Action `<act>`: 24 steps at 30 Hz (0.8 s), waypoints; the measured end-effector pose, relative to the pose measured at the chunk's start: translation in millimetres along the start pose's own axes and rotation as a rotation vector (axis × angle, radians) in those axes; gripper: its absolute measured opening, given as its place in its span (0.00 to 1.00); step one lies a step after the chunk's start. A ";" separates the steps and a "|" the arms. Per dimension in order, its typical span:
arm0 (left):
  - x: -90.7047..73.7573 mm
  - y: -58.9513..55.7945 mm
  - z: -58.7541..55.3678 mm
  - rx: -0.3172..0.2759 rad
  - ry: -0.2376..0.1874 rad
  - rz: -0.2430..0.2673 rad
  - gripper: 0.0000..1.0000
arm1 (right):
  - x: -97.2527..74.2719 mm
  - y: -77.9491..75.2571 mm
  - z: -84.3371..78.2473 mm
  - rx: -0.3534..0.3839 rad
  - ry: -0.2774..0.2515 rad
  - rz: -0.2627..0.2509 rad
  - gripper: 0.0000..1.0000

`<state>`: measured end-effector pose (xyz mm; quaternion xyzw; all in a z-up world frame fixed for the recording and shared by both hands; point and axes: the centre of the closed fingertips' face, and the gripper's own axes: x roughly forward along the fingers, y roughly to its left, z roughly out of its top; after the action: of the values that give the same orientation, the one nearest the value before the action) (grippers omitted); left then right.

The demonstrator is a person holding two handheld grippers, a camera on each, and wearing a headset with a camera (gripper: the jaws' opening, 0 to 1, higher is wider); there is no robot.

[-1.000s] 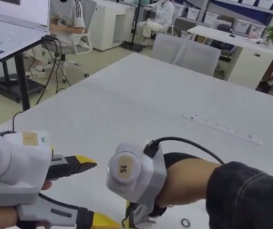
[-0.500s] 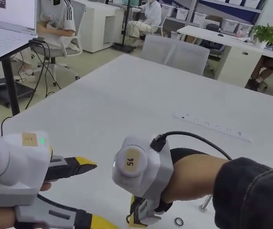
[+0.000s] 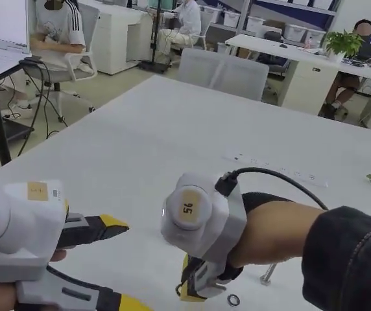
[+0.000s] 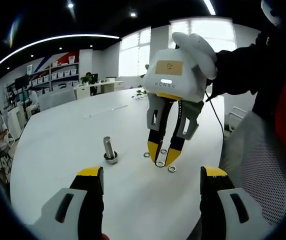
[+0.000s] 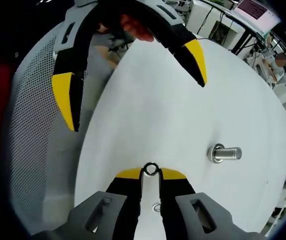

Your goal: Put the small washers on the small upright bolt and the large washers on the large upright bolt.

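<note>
Now, head view, upright bolt (image 3: 268, 275): stands on the white table (image 3: 172, 149), long axis rising off the top, wider end down.
Head view, right gripper (image 3: 195, 291): near the bolt, on its left in the picture, pointing down at the table; I cannot tell here whether its jaws are together.
Head view, loose washer (image 3: 233, 300): lies flat between the bolt and the right gripper's tips.
Head view, left gripper (image 3: 128, 265): well apart from the bolt, far to its left, jaws spread.
Head view, change: against half a second ago the whole scene has slid leftward, which is a camera move; bolt, loose washer and both grippers keep their arrangement.
Left gripper view, bolt: upright, axis vertical, broad foot on the table.
Left gripper view, right gripper: just right of the bolt, tips down, clamped on the gripped washer (image 4: 160, 163); whether that ring touches the table I cannot tell.
Left gripper view, inner washer (image 4: 146, 155): flat, between the bolt and those tips.
Left gripper view, outer washer (image 4: 172, 169): flat, beyond the tips, away from the bolt.
Left gripper view, left gripper: own jaws wide apart and holding nothing, below the bolt in the picture.
Right gripper view, bolt: the camera is rolled, so the shaft runs from its broad foot toward the picture's right edge.
Right gripper view, gripped washer: pinched between the yellow tips, hole facing the camera, left of the bolt.
Right gripper view, left gripper: farther from the bolt than the gripped washer, jaws wide.
</note>
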<state>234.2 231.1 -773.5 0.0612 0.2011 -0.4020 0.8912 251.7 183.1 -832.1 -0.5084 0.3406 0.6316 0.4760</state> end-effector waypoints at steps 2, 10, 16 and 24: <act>1.2 -0.2 1.6 0.003 0.001 -0.005 0.79 | -1.7 -0.2 -1.6 0.007 -0.003 0.000 0.14; 9.7 -1.5 6.8 0.027 0.015 -0.032 0.79 | -13.2 -3.9 -13.6 0.033 -0.006 -0.023 0.14; 17.6 -5.5 8.2 0.045 0.035 -0.061 0.79 | -24.2 -6.9 -23.7 0.061 -0.012 -0.040 0.14; 26.2 -8.8 9.9 0.067 0.055 -0.092 0.79 | -36.2 -7.9 -37.1 0.094 -0.017 -0.059 0.14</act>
<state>246.3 204.4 -774.7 0.0925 0.2144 -0.4474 0.8633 272.0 142.4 -806.0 -0.4898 0.3508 0.6049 0.5207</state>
